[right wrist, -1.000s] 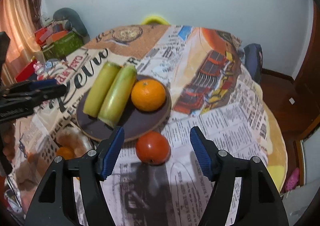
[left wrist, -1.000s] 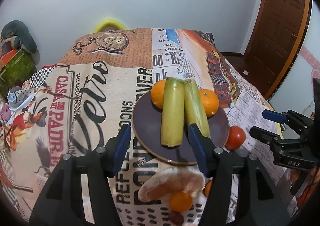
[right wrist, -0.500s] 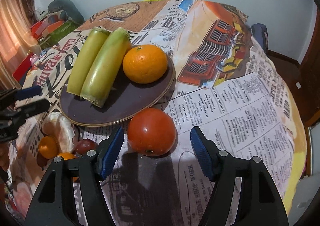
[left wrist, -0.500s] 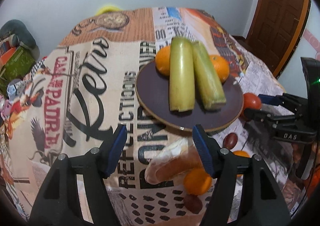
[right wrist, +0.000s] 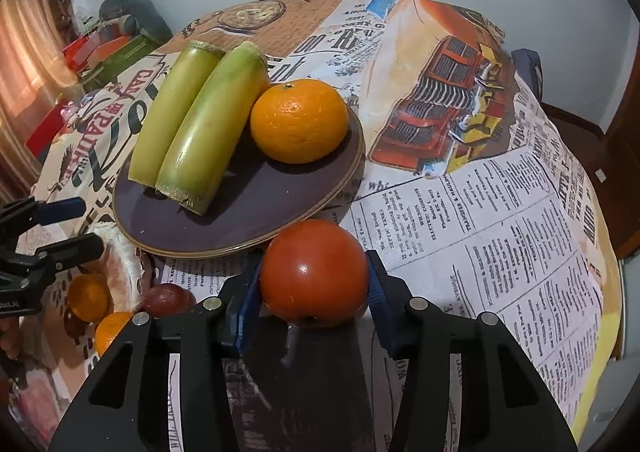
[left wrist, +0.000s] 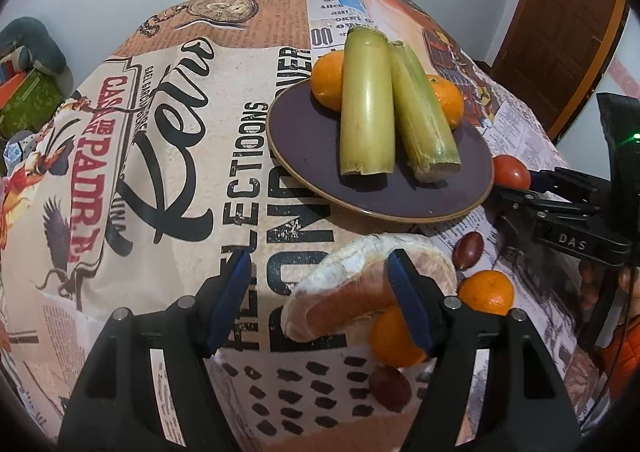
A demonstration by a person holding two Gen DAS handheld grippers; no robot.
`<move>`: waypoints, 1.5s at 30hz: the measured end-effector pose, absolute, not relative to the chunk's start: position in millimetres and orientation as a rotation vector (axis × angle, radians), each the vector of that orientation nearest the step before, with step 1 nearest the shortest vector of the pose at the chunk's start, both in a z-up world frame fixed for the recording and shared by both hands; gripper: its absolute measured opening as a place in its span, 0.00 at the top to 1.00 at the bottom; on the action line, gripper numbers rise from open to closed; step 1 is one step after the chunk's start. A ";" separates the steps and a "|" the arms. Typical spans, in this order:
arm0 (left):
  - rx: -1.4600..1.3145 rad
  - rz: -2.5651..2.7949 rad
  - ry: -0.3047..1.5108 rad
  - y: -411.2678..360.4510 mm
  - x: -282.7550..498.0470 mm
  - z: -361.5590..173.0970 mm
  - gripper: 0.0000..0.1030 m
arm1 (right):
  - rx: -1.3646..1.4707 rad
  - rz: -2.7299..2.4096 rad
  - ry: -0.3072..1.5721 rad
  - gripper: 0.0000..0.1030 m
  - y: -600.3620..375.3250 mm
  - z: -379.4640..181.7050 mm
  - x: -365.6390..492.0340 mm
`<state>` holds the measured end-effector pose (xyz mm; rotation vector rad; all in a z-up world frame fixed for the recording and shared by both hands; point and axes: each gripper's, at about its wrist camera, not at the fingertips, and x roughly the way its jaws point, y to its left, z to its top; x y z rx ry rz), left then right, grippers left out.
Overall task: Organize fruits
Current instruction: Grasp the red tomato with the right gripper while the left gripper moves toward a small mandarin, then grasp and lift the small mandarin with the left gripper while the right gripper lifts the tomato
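A dark purple plate point(right wrist: 260, 207) holds two green cane pieces point(right wrist: 208, 127) and an orange point(right wrist: 299, 120); a second orange point(left wrist: 326, 79) shows in the left wrist view. My right gripper point(right wrist: 314, 292) is shut on a red tomato point(right wrist: 314, 272) just in front of the plate rim, on the tablecloth. My left gripper point(left wrist: 320, 292) is open, above a peeled pomelo piece point(left wrist: 352, 292) that lies partly under its right finger. Small oranges point(left wrist: 486, 292) and dark red fruits point(left wrist: 468, 250) lie beside the pomelo.
The round table carries a newspaper-print cloth point(right wrist: 500, 211) that falls away at the edges. A wooden door point(left wrist: 560, 31) stands at the right, cluttered boxes point(right wrist: 108, 47) at the left, a wall behind.
My right gripper moved forward around the tomato and closed on it. My left gripper drew back and lowered toward the pomelo piece, staying open.
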<state>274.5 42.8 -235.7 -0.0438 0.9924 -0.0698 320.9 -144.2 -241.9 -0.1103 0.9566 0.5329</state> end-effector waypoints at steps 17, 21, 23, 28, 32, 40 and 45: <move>-0.042 -0.118 0.966 19.1 233.6 -224.4 0.42 | -0.107 0.558 0.872 0.57 -155.0 -196.0 269.5; -0.054 -0.129 0.997 15.0 235.2 -234.5 0.53 | -0.108 0.562 0.871 0.57 -156.6 -194.5 260.5; -0.071 -0.152 1.020 13.0 237.1 -240.6 0.60 | -0.106 0.563 0.872 0.57 -157.1 -194.5 257.4; -0.112 -0.154 1.028 12.7 241.4 -247.8 0.66 | -0.104 0.563 0.877 0.57 -157.7 -195.4 251.8; -0.113 -0.143 1.009 12.2 240.4 -244.6 0.68 | -0.098 0.562 0.881 0.57 -157.7 -196.6 250.4; -0.125 -0.112 0.946 25.7 235.5 -223.0 0.68 | -0.085 0.561 0.867 0.57 -155.9 -192.5 252.9; -0.109 -0.093 0.902 35.1 236.9 -207.6 0.68 | -0.080 0.561 0.834 0.57 -152.8 -182.4 259.0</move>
